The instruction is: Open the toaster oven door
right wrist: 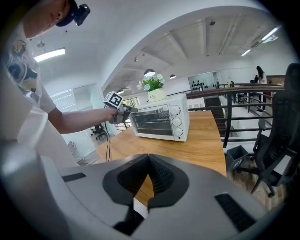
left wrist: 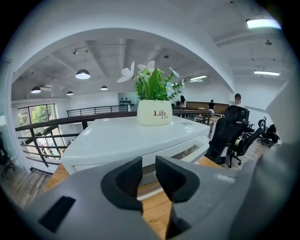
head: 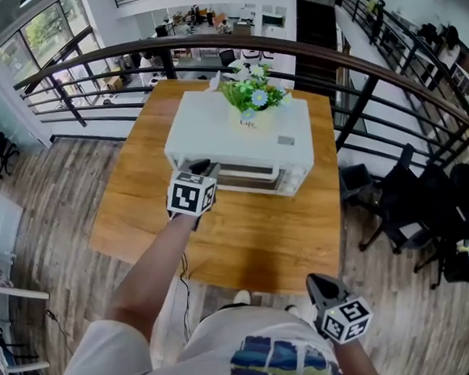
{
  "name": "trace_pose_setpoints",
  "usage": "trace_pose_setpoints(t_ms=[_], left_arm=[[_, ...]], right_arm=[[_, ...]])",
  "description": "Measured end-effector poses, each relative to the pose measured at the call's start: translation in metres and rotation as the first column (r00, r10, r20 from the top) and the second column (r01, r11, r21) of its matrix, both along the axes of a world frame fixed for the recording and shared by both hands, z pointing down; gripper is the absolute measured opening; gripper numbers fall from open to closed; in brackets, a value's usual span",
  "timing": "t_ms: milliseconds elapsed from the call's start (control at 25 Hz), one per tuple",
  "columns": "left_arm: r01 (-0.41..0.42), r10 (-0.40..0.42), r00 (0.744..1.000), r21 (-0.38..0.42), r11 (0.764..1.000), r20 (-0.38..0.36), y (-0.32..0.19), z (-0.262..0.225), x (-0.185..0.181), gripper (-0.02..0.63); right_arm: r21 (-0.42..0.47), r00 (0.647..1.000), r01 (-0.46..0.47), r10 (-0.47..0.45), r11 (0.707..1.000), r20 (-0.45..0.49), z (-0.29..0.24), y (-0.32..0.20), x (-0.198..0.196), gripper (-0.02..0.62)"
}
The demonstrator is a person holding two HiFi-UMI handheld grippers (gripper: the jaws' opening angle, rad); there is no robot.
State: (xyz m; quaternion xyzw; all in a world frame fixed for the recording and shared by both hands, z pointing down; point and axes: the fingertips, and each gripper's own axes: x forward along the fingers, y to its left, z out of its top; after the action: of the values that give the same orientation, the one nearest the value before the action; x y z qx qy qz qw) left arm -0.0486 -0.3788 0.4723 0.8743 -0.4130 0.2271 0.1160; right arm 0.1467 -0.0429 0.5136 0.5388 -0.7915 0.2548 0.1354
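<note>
Left gripper [head: 204, 167] at the toaster oven [head: 240, 135] door's top corner, jaws slightly parted, gripping nothing. Right gripper [right wrist: 149, 161] held low, jaws pressed together, empty.

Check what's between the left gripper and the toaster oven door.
Nothing. Left gripper view: open left gripper faces the toaster oven door across a short bare gap.

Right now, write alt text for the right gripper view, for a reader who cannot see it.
The right hand-held gripper fills the foreground, jaws shut on nothing. Beyond it, on a wooden table, a white toaster oven stands with its door shut and a potted plant on top. The left hand-held gripper is at its top front corner.
</note>
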Motion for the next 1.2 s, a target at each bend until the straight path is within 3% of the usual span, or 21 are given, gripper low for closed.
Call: trace_pose_setpoints(t_ms=[480,1200], left_arm=[[0.03,-0.031,0.999,-0.029,0.999,-0.021,-0.008,0.004,-0.001,0.081],[0.06,-0.06,0.998,-0.012,0.998,-0.02,0.005,0.005,-0.004,0.064]], right_arm=[[-0.007,1.0,-0.012,0.012,1.0,0.001,0.002,0.005,0.003,0.002],[-0.011,1.0,0.017,-0.017,1.0,0.005,0.004,0.009,0.007,0.002]])
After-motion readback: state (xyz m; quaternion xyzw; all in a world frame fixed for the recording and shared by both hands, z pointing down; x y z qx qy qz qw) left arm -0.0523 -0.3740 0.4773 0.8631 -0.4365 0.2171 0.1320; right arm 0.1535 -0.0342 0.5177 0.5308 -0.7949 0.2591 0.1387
